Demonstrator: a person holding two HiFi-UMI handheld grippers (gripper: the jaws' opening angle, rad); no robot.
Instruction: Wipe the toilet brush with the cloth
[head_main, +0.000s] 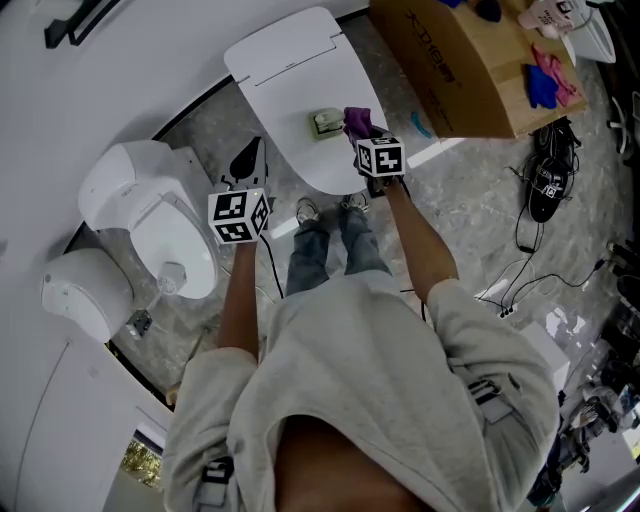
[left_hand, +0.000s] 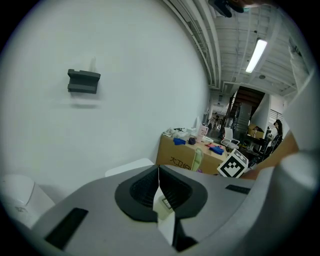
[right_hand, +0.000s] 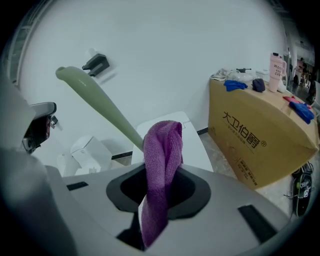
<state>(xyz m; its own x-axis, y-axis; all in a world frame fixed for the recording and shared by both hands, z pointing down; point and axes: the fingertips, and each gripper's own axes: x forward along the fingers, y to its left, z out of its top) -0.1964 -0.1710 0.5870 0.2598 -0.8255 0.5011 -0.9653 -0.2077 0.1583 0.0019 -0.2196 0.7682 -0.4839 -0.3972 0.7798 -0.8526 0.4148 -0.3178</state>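
The right gripper (right_hand: 156, 192) has its jaws clenched on the purple cloth (right_hand: 161, 150), which stands up out of them in a folded loop while its loose end hangs down toward the camera. The left gripper (left_hand: 159, 180) has its jaws pressed together at the tips, and nothing can be made out between them. In the right gripper view the pale green toilet brush (right_hand: 100, 107) slants up and to the left. Its rounded top end stands against the white wall (right_hand: 175, 50), and its lower part runs in behind the cloth, so whether they touch cannot be told. In the head view the cloth sits over the near end of a closed white toilet lid (head_main: 290, 70), just beside a small green piece that may be part of the brush. The right gripper is just over the lid's near edge. The left gripper is off the lid's left side, over the floor, between the lid and a second white toilet (head_main: 150, 215) by the wall. A cardboard box (head_main: 450, 60) stands close on the right of the lid, with a strip of stone floor (head_main: 470, 200) between them. That floor stretches on to the person's right, where cables (head_main: 530, 280) trail across it. A dark bracket (right_hand: 96, 63) is fixed high on the wall, near the brush's top end.
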